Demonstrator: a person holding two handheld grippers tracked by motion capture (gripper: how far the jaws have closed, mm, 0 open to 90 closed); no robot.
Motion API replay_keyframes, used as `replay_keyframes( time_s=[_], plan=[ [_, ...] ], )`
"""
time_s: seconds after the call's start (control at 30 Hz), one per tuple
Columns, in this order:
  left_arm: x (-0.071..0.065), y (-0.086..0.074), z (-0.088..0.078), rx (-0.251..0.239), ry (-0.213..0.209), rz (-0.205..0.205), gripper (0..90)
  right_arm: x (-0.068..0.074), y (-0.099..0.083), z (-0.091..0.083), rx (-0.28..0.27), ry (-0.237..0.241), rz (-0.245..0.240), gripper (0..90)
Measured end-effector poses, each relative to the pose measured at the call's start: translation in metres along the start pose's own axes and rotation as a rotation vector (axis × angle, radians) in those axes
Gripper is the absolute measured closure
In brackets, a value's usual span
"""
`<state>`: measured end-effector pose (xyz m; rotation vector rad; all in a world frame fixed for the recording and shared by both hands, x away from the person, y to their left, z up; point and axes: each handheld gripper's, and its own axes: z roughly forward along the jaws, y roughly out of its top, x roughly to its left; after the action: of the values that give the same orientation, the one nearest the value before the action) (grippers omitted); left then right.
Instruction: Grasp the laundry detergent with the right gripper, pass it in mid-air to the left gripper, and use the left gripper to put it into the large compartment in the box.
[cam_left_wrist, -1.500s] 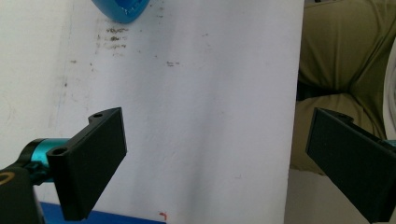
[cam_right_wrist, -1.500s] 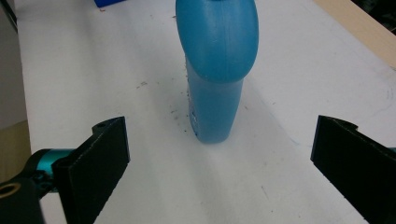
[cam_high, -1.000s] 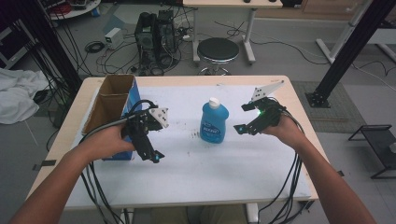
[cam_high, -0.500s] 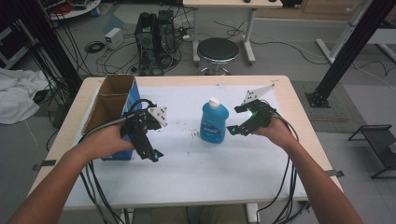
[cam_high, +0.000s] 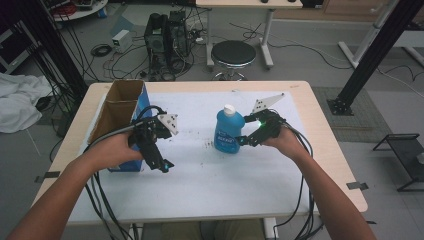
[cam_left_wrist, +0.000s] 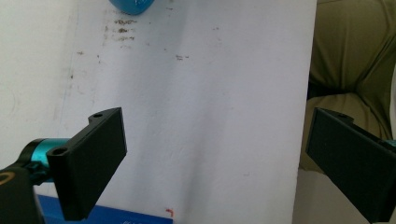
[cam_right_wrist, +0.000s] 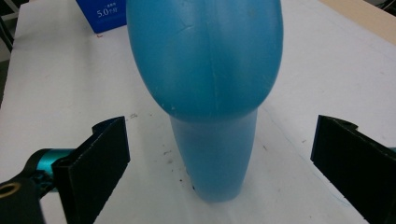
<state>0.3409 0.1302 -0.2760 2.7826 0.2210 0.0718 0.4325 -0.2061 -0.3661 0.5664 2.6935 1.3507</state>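
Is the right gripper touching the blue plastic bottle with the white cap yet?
Apart. The right gripper view shows the blue plastic bottle standing between the wide-open jaws of the right gripper, with white table surface visible on both sides.

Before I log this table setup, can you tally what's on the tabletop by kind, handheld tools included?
Blue bottle: 1
Open cardboard box: 1
White sheet covering the table: 1
Handheld tools: 2, left tool and right tool, both open
Total: 5
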Motion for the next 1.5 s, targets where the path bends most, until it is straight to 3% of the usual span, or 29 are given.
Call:
replay_keyframes(
  time_s=[0.03, 0.07, 0.23, 0.43, 0.47, 0.57, 0.6, 0.7, 0.73, 0.77, 0.8, 0.97, 1.0, 1.2, 1.23, 1.5],
  plan=[
    [-0.001, -0.001, 0.002, -0.018, -0.006, -0.021, 5.2, 0.000, 0.000, 0.003, -0.005, 0.005, 0.004, 3.4],
    [0.000, -0.001, 0.001, 0.000, -0.004, 0.003, 5.2, 0.000, 0.000, 0.005, -0.006, 0.004, 0.004, 3.4],
    [0.002, -0.001, 0.001, 0.007, -0.006, 0.009, 5.2, 0.001, -0.001, 0.013, -0.028, 0.019, 0.008, 3.4],
    [0.000, -0.002, 0.002, -0.018, -0.003, -0.025, 5.2, 0.004, 0.000, 0.022, -0.051, 0.023, 0.003, 3.5],
    [0.000, -0.002, 0.001, 0.006, -0.003, -0.012, 5.2, 0.004, 0.000, 0.024, -0.056, 0.028, 0.003, 3.4],
    [0.000, -0.003, 0.001, 0.002, -0.010, -0.015, 5.2, 0.005, 0.000, 0.026, -0.066, 0.029, 0.004, 3.5],
    [0.002, -0.004, 0.002, 0.003, -0.003, 0.003, 5.2, 0.005, 0.000, 0.027, -0.072, 0.030, 0.007, 3.5],
    [0.002, -0.004, 0.002, 0.008, -0.011, -0.010, 5.2, 0.005, -0.002, 0.030, -0.089, 0.027, 0.011, 3.6],
    [0.001, -0.005, 0.004, -0.014, -0.010, -0.024, 5.2, 0.005, -0.002, 0.030, -0.089, 0.027, 0.011, 3.6],
    [0.002, -0.005, 0.003, -0.002, -0.012, -0.011, 5.2, 0.005, -0.002, 0.030, -0.094, 0.025, 0.015, 3.6],
    [0.001, -0.005, 0.004, -0.013, -0.009, -0.024, 5.2, 0.005, -0.002, 0.031, -0.097, 0.023, 0.012, 4.6],
    [0.002, -0.005, 0.003, -0.004, -0.015, -0.008, 5.2, 0.003, -0.005, 0.034, -0.113, 0.030, 0.025, 8.9],
    [0.002, -0.005, 0.002, -0.002, -0.015, -0.009, 5.2, 0.003, -0.006, 0.034, -0.125, 0.041, 0.010, 15.2],
    [0.001, -0.006, 0.002, -0.011, -0.015, -0.029, 5.2, 0.002, -0.007, 0.037, -0.140, 0.028, 0.008, 15.2],
    [0.002, -0.006, 0.002, 0.000, -0.017, -0.014, 5.2, 0.002, -0.007, 0.037, -0.140, 0.028, 0.008, 15.2],
    [0.003, -0.007, 0.002, -0.005, -0.013, -0.018, 5.2, 0.004, -0.009, 0.041, -0.152, 0.025, 0.010, 17.3]
  ],
)
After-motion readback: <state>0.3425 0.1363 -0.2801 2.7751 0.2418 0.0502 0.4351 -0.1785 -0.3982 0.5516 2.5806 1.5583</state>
